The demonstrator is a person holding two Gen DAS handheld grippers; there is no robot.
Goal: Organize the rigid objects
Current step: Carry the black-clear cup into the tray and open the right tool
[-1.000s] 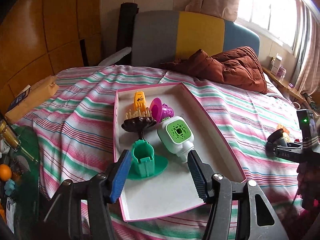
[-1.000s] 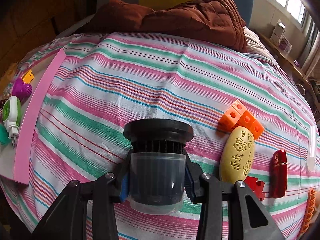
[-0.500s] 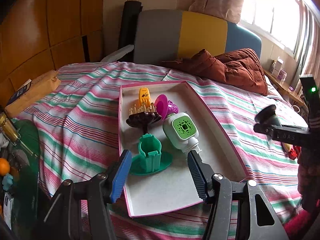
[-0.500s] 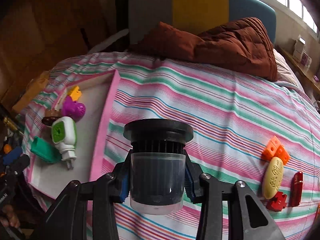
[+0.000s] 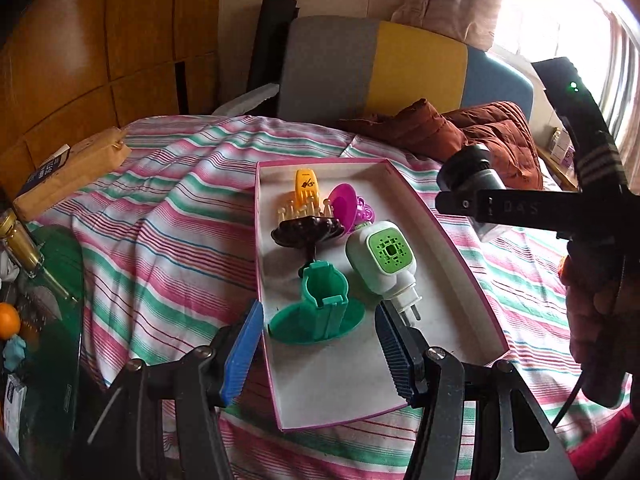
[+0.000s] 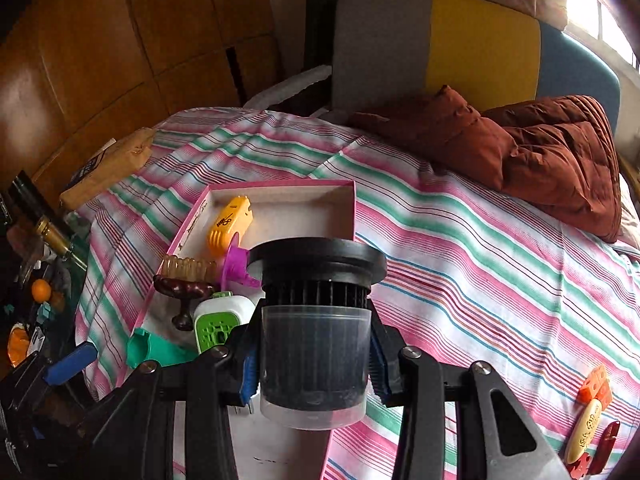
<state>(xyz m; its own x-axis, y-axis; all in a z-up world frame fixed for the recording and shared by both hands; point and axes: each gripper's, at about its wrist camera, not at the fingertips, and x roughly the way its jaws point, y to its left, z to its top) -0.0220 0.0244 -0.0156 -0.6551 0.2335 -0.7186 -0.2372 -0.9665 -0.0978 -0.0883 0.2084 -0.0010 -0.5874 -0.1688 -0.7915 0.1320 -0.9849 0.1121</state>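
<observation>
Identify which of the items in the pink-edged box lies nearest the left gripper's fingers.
The green holder on its round base. It sits between the left gripper fingers, at the box's near end; the plug-in device, brush and others lie farther back.

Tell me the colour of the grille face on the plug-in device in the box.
Bright green, set in a white body; the left wrist view shows it best.
</observation>
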